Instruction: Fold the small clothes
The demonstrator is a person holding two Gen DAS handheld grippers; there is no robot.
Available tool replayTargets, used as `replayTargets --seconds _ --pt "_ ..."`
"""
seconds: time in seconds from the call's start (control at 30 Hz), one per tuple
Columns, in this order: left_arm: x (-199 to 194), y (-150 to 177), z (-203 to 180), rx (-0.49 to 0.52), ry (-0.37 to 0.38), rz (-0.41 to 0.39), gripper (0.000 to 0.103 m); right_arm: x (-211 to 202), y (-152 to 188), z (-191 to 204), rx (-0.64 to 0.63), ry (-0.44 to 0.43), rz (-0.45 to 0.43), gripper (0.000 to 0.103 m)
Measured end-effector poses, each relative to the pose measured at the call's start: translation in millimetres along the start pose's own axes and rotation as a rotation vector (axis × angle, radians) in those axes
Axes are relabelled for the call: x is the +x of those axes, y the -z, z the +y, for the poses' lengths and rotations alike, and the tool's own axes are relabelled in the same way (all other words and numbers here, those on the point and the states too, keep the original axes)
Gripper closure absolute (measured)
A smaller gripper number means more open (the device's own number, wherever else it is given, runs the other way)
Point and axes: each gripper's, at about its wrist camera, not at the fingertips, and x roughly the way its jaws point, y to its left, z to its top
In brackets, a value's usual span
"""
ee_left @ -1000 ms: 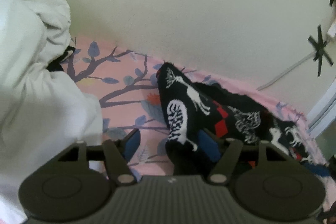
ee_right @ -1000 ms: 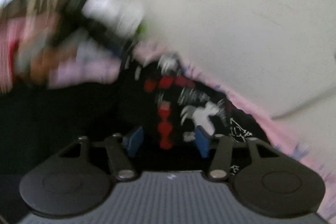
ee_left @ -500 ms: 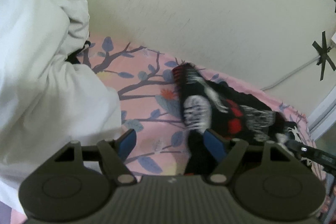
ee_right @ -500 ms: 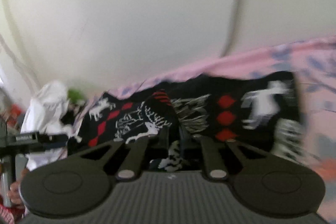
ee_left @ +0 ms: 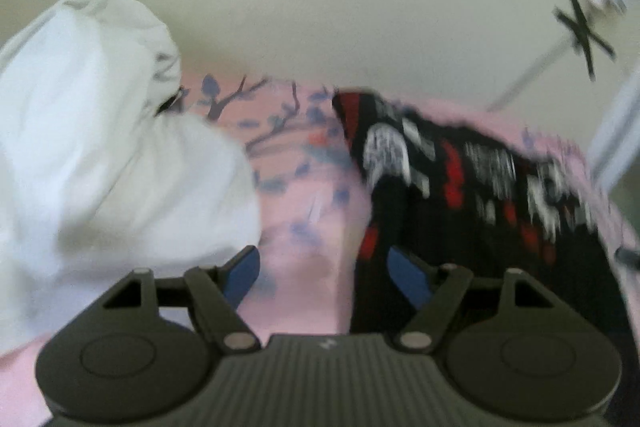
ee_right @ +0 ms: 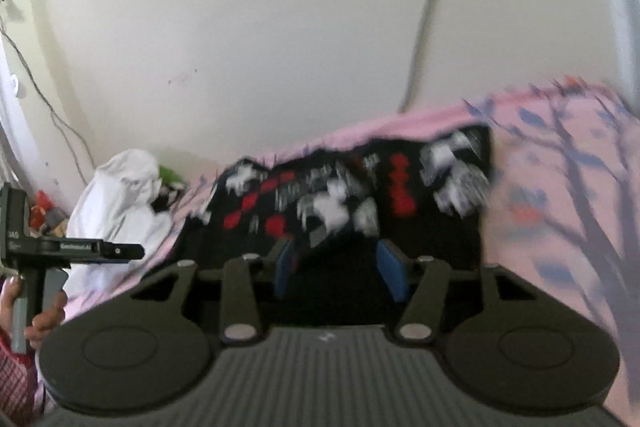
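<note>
Since half a second ago, the left gripper (ee_left: 322, 269) has slid back; its jaws stand wide, empty, over the pink sheet (ee_left: 304, 259) between the white bundle (ee_left: 104, 163) and the black patterned garment (ee_left: 460, 195). From the right wrist, the right gripper (ee_right: 340, 269), no longer clamped, is opening above the garment's near edge, gripping nothing; a hand (ee_right: 44, 319) holds the left tool's handle upright.

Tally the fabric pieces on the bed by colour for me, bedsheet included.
Black knitted garment with white and red pattern: 1
White crumpled cloth bundle: 1
Pink bedsheet printed with blue branches and leaves: 1
Total: 3
</note>
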Motion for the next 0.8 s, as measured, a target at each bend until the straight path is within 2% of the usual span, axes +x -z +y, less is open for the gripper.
replayTargets --seconds 0.17,0.27,0.4,0.57,0.63,0.67,0.7,0.73,0.8 --pt "-39.7 48.6 -2.8 0.094 0.033 0.056 0.030 -66.9 52.4 -10.6 0.053 0.035 0.022 0.051" --pt "-55.4 69.7 -8.1 0.108 0.041 0.075 0.034 -98.4 79.1 -12.2 0.080 0.029 0.053 0.053" --pt "-66.8 88.0 -15.8 0.122 0.033 0.096 0.037 -117.9 100.4 -6.8 0.084 0.008 0.085 0.054" --pt "-85.1 107.3 -26.8 0.165 0.023 0.115 0.036 -138.9 120.6 -2.1 0.112 -0.045 0.134 0.055" --pt "-91.2 115.8 -31.6 0.188 0.005 0.111 0.039 -144.0 127.2 2.2 0.112 -0.065 0.146 0.055" --pt "-94.4 119.9 -33.5 0.193 -0.002 0.104 0.046 -145.0 128.8 3.5 0.114 -0.076 0.151 0.056" --pt "-98.3 123.2 -35.0 0.197 -0.010 0.090 0.072 -143.8 130.2 5.1 0.120 -0.090 0.158 0.069" --pt "-101.4 124.1 -35.2 0.189 0.001 0.088 0.094 -141.0 131.4 7.0 0.122 -0.104 0.172 0.087" --pt "-109.6 121.9 -32.5 0.141 0.029 0.087 0.094 -137.0 133.2 9.7 0.122 -0.110 0.181 0.088"
